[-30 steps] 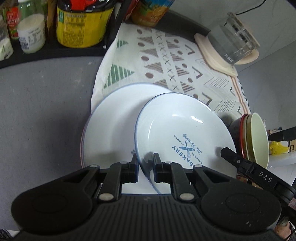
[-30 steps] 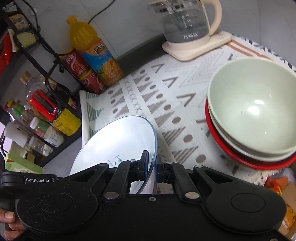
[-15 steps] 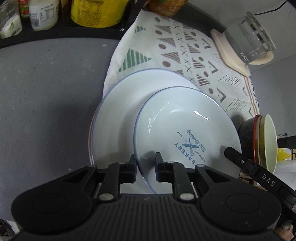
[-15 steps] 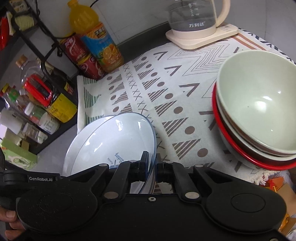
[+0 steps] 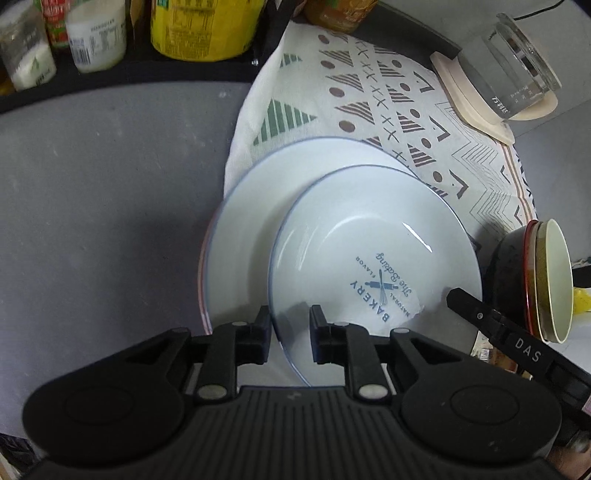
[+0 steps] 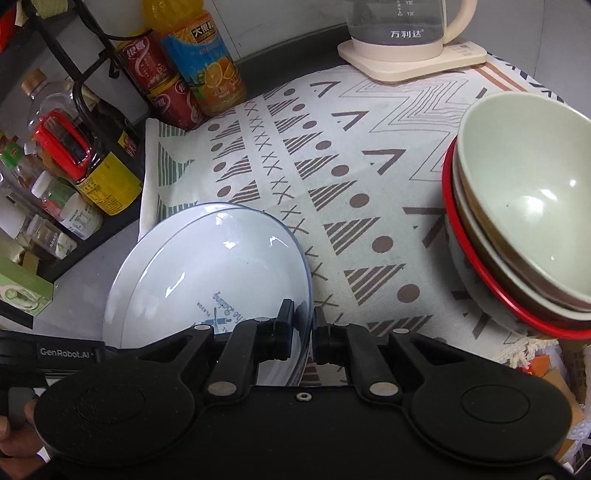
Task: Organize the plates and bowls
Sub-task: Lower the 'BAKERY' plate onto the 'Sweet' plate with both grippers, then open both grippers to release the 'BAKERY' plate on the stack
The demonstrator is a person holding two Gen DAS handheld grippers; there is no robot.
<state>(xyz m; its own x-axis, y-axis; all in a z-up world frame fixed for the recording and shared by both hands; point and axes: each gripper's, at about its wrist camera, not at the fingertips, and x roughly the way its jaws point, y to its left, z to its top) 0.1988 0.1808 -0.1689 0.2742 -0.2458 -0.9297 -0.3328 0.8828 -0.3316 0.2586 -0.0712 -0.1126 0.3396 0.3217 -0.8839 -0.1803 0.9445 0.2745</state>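
On the patterned cloth (image 6: pixel 332 147) that covers part of the grey bench (image 5: pixel 110 221), a deep white plate with a blue BAKERY print (image 5: pixel 369 258) sits on top of a larger white plate (image 5: pixel 251 229), shifted toward the right of it. My left gripper (image 5: pixel 289 325) straddles the near rim of the printed plate; its jaws stand narrow, one finger outside the rim and one inside, with a slight gap visible, so I cannot tell whether they press. My right gripper (image 6: pixel 303 328) has the opposite rim of the same plate (image 6: pixel 207 280) between its jaws; they are easing apart, yet remain almost shut around the thin edge. To the right stands a stack of bowls (image 6: pixel 517 229), a pale green bowl uppermost inside a red-rimmed one, resting at the fringed end of the cloth. At the far end a glass kettle (image 6: pixel 399 26) stands on its cream base. Bottles and cans (image 6: pixel 184 74) crowd the left side beside a black rack.
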